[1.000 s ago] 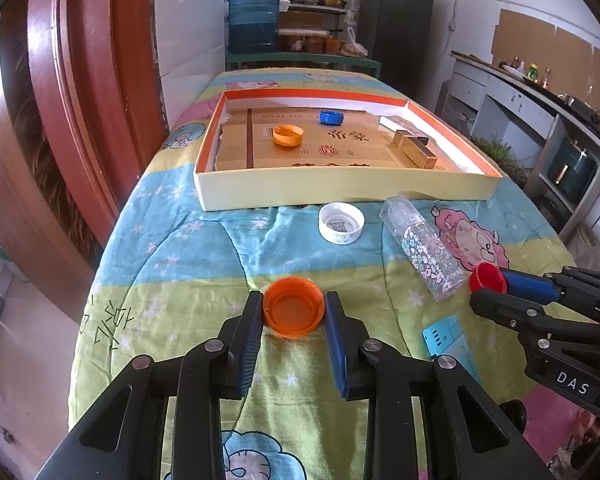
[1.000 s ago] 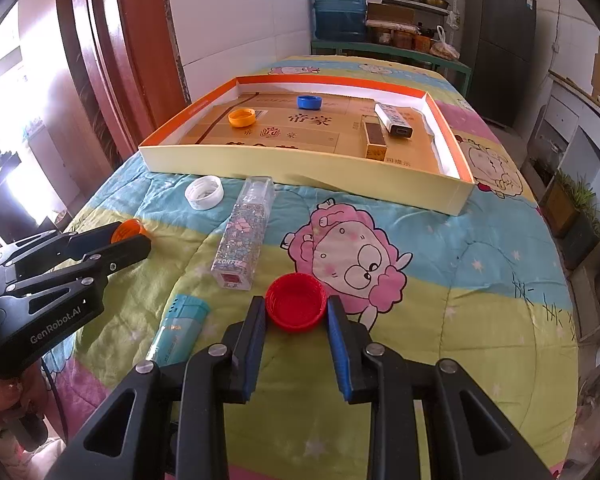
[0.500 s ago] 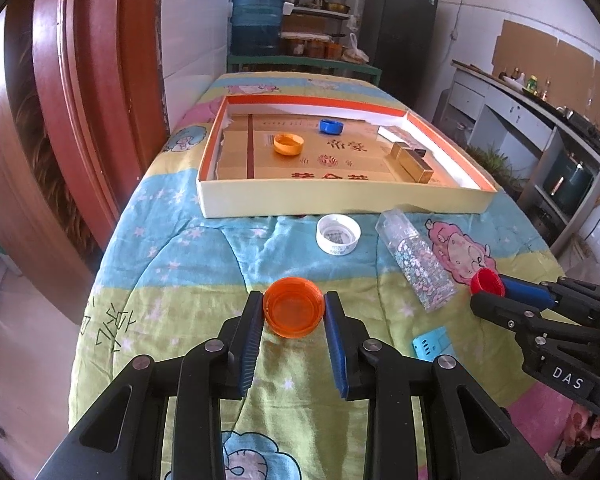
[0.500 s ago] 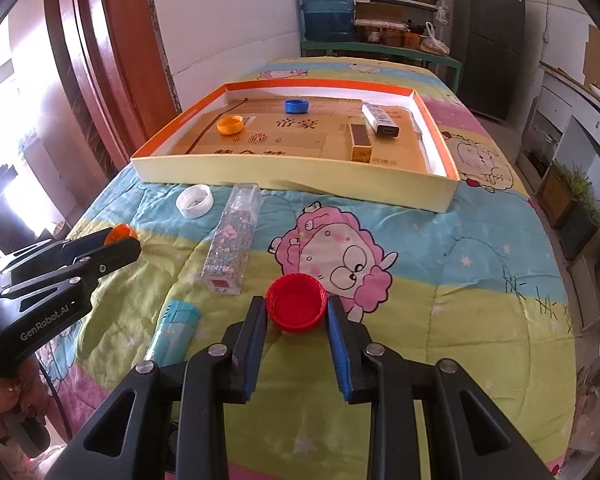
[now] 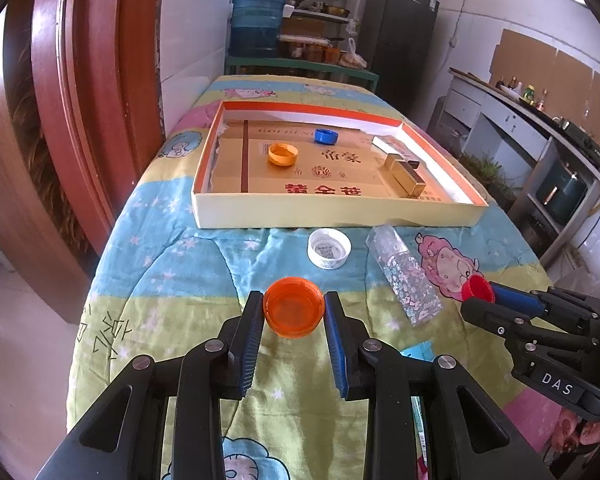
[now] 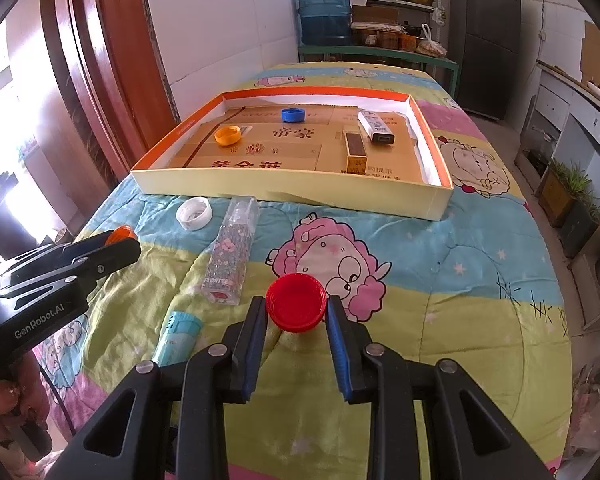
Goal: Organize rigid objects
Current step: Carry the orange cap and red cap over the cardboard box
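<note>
- Left wrist view: left gripper [image 5: 294, 316] clamps an orange cap [image 5: 294, 312] between its blue pads, open side of the cap facing up, held above the cartoon-print quilt [image 5: 172, 264]
- Right wrist view: right gripper [image 6: 297, 314] clamps a red cap [image 6: 296, 307] between its blue pads in the same way, above the pink sheep print on the quilt
- Each gripper shows in the other's view: right gripper at the right edge of the left view with the red cap at its tips; left gripper [image 6: 120, 240] at the left edge of the right view with the orange cap just visible at its tips; a hand [image 6: 8, 408] holds its grip
- Teal tube [image 6: 178, 338] lies on the quilt near the camera, left of the right gripper
- Clear glitter-filled bottle [image 6: 232, 254] lies on its side between the two grippers, cap end pointing toward the tray
- White cap [image 5: 329, 248] rests open side up on the quilt, left of the bottle, just short of the tray wall
- Shallow cardboard tray [image 5: 332, 210] with orange rim sits farther back on the quilt
- Inside the tray, left part: yellow-orange cap [image 5: 283, 154] and, behind it, blue cap [image 5: 326, 136], apart from each other
- Inside the tray, right part: gold box [image 6: 355, 152] and white box [image 6: 378, 126], side by side, lengthwise away from the camera
- Far background: blue water jug [image 6: 324, 8], shelves, dark fridge [image 6: 484, 40]
</note>
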